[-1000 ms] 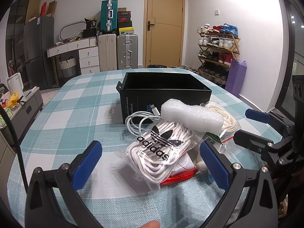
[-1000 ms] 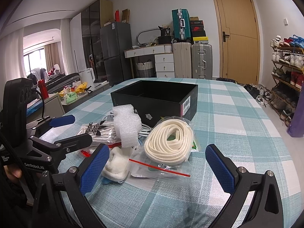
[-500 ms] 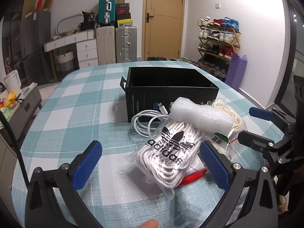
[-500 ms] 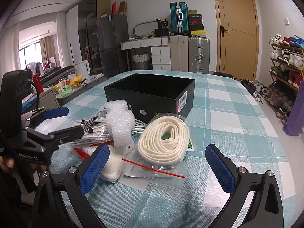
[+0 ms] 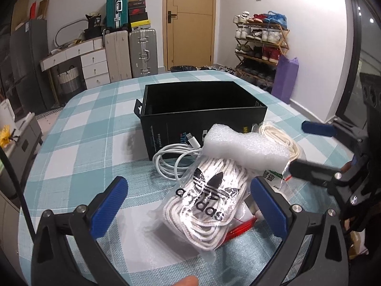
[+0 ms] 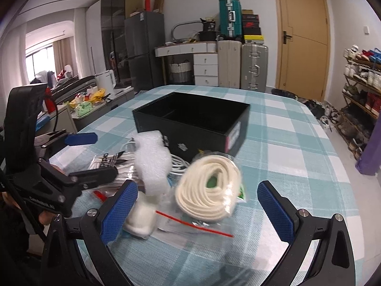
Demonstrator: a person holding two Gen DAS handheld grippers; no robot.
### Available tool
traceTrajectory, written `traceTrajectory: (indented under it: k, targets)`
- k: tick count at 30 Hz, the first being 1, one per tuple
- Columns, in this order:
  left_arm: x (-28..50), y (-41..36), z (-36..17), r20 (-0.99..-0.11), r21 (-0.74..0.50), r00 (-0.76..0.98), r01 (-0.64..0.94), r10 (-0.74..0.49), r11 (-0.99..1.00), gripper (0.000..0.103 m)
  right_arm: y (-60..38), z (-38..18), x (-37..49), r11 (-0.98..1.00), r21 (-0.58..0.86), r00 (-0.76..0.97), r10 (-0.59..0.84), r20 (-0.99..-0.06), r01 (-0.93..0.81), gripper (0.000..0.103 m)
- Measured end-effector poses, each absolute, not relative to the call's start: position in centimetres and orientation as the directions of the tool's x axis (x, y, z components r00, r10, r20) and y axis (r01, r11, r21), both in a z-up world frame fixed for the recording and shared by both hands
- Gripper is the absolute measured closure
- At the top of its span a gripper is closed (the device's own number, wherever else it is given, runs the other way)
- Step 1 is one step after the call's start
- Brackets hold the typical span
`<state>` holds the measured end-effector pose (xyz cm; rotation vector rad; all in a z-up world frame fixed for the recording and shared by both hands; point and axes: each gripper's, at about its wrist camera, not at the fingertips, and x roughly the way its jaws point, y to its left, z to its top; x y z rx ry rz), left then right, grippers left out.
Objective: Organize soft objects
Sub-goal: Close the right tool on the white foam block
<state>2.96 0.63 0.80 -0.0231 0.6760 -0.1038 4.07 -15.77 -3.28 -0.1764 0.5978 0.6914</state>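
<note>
An open black box [image 5: 202,109] [image 6: 190,121] stands on the checked tablecloth. In front of it lie a bag of white adidas laces [image 5: 207,202] [image 6: 112,164], a white foam roll [image 5: 245,147] [image 6: 153,157], a coiled white cable [image 5: 171,162], a bag of cream cord [image 6: 209,190] [image 5: 281,138] and a small white pad [image 6: 140,217]. My left gripper [image 5: 188,205] is open, its jaws either side of the adidas bag. My right gripper [image 6: 197,207] is open, close in front of the cream cord bag.
The teal checked table [image 5: 83,143] reaches back to suitcases [image 5: 142,52], white drawers [image 5: 92,69] and a door [image 5: 190,21]. A shoe rack [image 5: 259,47] and a purple bag [image 5: 284,78] stand to the right of the table.
Both grippers have moved forward toward the pile. The adidas bag now lies between my left jaws, and the cream cord bag is closer to my right jaws. Both stay open.
</note>
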Motion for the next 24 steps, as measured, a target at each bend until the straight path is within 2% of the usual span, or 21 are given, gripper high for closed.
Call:
traceTrajectory:
  k: [4,7,12,17,23,24]
  targets:
    - [2.9,1.2,0.9,-0.624,-0.069,0.775,0.074,-0.101,0.995,0.000,-14.4,-3.3,4.4,0.741,0.031,0.595,0.563,-0.574,-0.671,0.002]
    - [2.7,1.7,0.9,-0.619,-0.061,0.780,0.062,-0.087,0.996,0.000,-13.4,-3.5,4.9,0.729,0.040,0.576,0.572,-0.583,-0.684,0.010]
    - [2.6,2.4,1.1,-0.619,-0.071,0.781,0.052,-0.085,0.996,0.000,-11.6,-3.7,5.4,0.697,0.046,0.543,0.597,-0.590,-0.716,0.011]
    - [2.8,2.8,1.2,-0.621,-0.099,0.775,0.072,-0.118,0.992,0.000,-10.3,-4.0,6.2,0.683,0.061,0.517,0.606,-0.605,-0.728,0.020]
    - [2.7,2.6,1.2,-0.619,-0.103,0.773,0.095,-0.138,0.990,0.001,-10.3,-4.3,6.4,0.657,0.094,0.482,0.636,-0.603,-0.748,0.038]
    - [2.7,2.6,1.2,-0.617,-0.100,0.775,0.095,-0.137,0.990,0.001,-10.3,-4.3,6.4,0.652,0.095,0.478,0.639,-0.603,-0.752,0.044]
